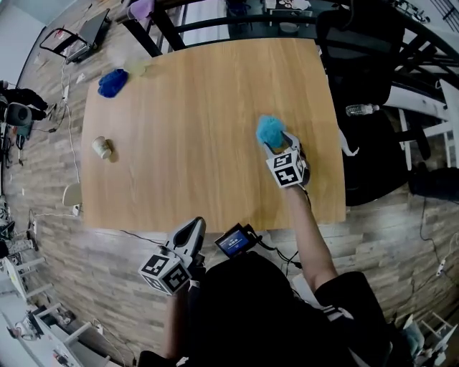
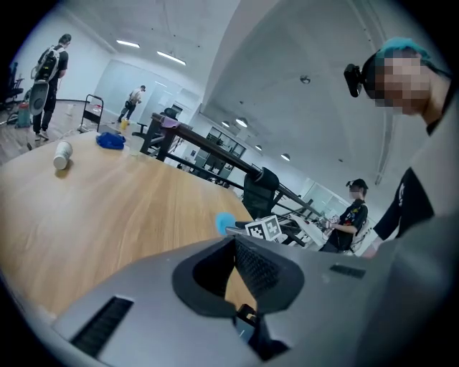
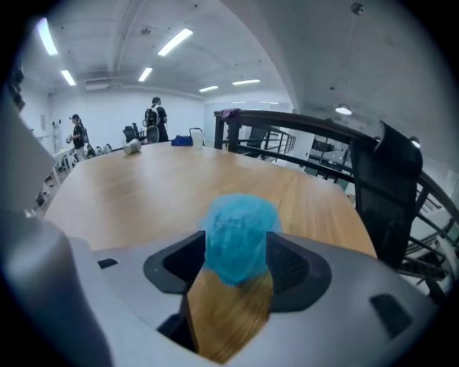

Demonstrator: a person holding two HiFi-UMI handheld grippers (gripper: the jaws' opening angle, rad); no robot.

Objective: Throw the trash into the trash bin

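A light blue fluffy ball (image 1: 270, 130) lies on the wooden table (image 1: 201, 107), right of its middle. My right gripper (image 1: 277, 145) is open around it; in the right gripper view the ball (image 3: 239, 237) fills the gap between the two pads. My left gripper (image 1: 192, 231) hangs off the table's near edge, shut with nothing in it; its view looks across the table to the ball (image 2: 225, 221). A dark blue crumpled piece (image 1: 112, 82) lies at the far left corner. A paper cup (image 1: 102, 147) lies on its side near the left edge. No trash bin shows.
A black office chair (image 1: 358, 86) stands at the table's right side, with a plastic bottle (image 1: 361, 110) beside it. Black railings (image 1: 215, 21) run behind the far edge. Cables and gear lie on the floor at the left (image 1: 29, 115). People stand in the distance (image 2: 46, 79).
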